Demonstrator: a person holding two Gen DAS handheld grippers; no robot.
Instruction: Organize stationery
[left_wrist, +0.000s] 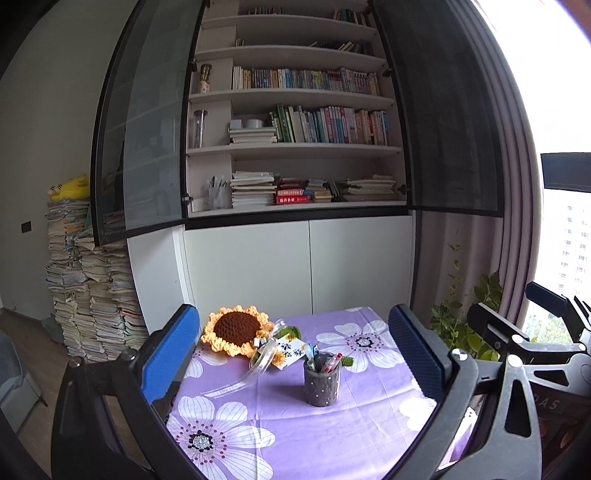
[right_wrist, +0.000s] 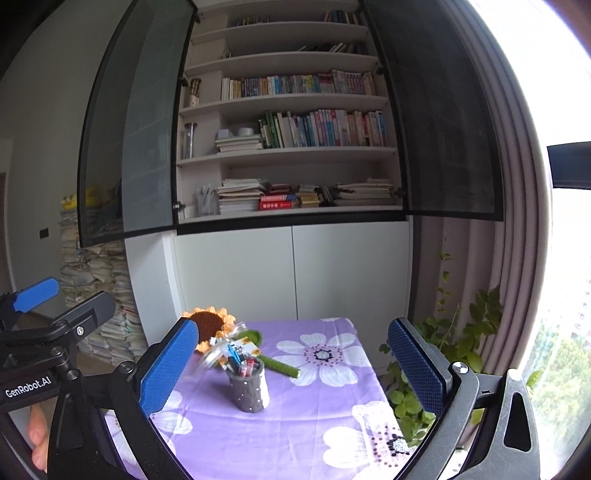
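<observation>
Left wrist view: your left gripper (left_wrist: 295, 354) hangs above a table draped in a purple floral cloth (left_wrist: 373, 413), its 2 blue-padded fingers (left_wrist: 170, 354) spread wide and grasping nothing. Between them, on the cloth, stands the grey pen holder (left_wrist: 321, 380) with pens (left_wrist: 325, 360) upright inside. Just behind it lies a crocheted sunflower (left_wrist: 236, 330) with a ribbon and tag. An open bookcase (left_wrist: 295, 147) rises beyond; a potted plant (left_wrist: 469, 317) sits at the table's right.

Right wrist view: your right gripper (right_wrist: 291, 363) is released, fingers (right_wrist: 417, 365) fully apart and empty. The pen holder (right_wrist: 248, 387) stands left of centre, touching neither finger. Your left gripper (right_wrist: 55, 306) intrudes at far left, well clear.
</observation>
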